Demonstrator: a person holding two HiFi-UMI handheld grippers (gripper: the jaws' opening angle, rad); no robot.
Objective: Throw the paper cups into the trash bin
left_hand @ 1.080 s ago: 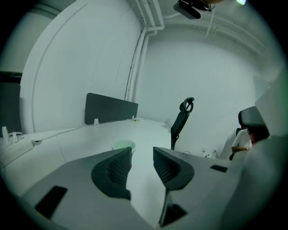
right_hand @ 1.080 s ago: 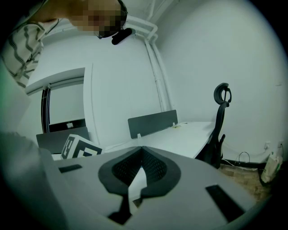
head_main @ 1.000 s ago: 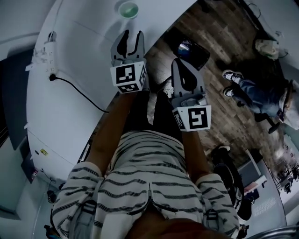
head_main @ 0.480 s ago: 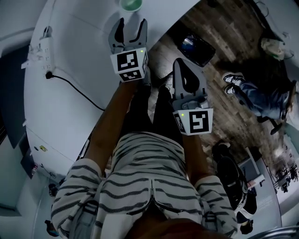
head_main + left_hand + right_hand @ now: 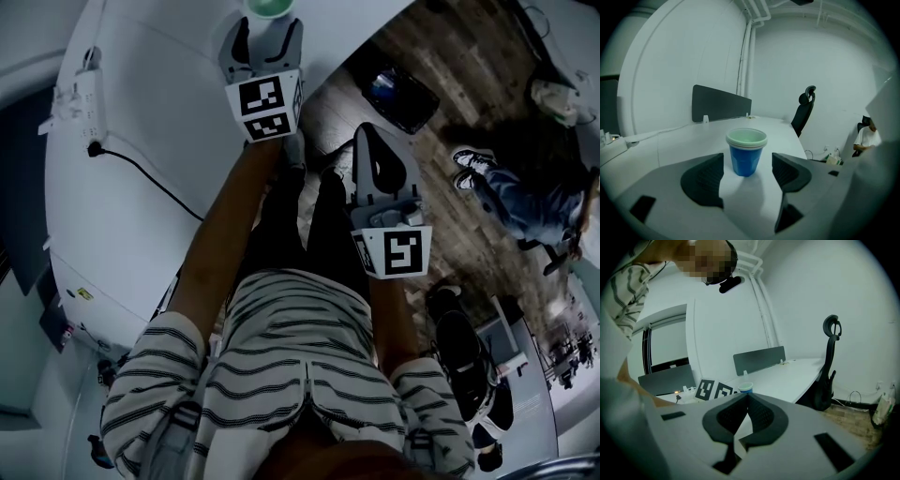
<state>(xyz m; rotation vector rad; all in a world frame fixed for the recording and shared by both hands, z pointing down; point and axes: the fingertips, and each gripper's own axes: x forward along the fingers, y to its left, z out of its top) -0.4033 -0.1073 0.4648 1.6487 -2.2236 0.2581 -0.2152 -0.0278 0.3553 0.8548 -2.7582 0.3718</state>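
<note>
A white curved table (image 5: 122, 187) is seen in an office room with a dark wooden floor. On this table, well to the left of the blue paper cup (image 5: 746, 151), a white power strip (image 5: 80, 94) is laid, with a black cable running from it. The paper cup is stood upright on the table near its edge, and a second pale rim can be seen inside the first one. The left gripper (image 5: 747, 171) is held just before the cup. Its jaws are being opened wide, and the cup is placed between their tips without being touched by either pad. To the right of the cup, over the floor, the right gripper (image 5: 370, 136) is held with its jaws clenched together, and nothing is grasped between them. Further right of the cup, a dark bin (image 5: 401, 89) is set on the floor. Well to the right of the cup, a seated person (image 5: 525, 202) is seen.
</note>
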